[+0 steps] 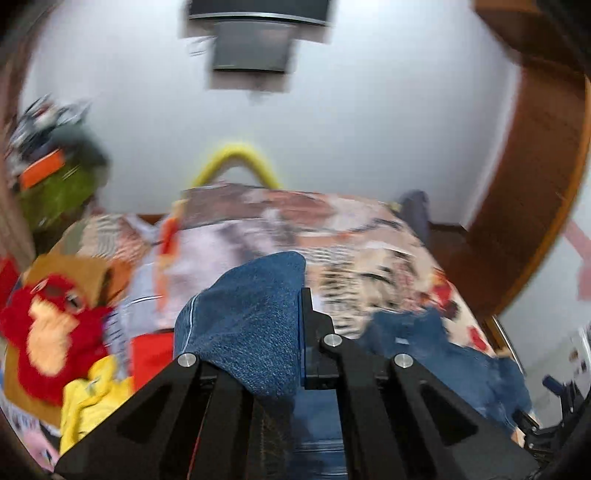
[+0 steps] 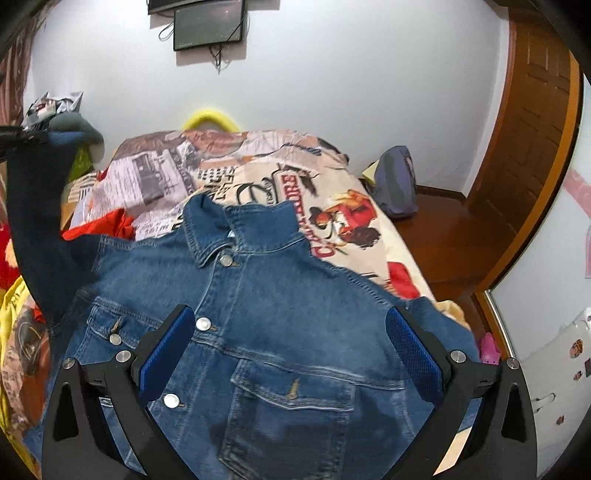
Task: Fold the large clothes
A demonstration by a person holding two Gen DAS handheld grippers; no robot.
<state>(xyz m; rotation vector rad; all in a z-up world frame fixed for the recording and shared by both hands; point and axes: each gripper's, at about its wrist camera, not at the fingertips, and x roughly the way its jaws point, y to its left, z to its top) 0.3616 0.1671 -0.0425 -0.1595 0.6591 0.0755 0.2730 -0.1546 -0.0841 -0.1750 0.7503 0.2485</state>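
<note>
A bed with a printed bedspread (image 2: 258,173) covered in newspaper pictures and cartoons stands against a plain pale wall. On it lies a blue denim jacket (image 2: 280,302), front side up, with a stiff collar, round shiny metal buttons and a square chest pocket with a flap. The cloth looks thick and a bit rough.

The left gripper (image 1: 258,325) is pinching a rounded fold of the denim, probably a sleeve (the picture is blurry), and the fold bulges up between its black fingers. In the right wrist view that sleeve (image 2: 37,221) rises dark and tall at the left edge of the jacket.

The right gripper (image 2: 291,350) hangs over the jacket's chest with its jaws spread wide, holding nothing. Its pads (image 2: 413,350) are blue and bumpy.

Beside the jacket lie a fuzzy red soft toy (image 1: 48,332) and yellow cloth (image 1: 92,402). A curved yellow tube (image 2: 210,118) peeks over the far end of the bed. A dark screen (image 2: 207,24) hangs on the wall, and a brown wooden door (image 2: 535,147) stands to the right.
</note>
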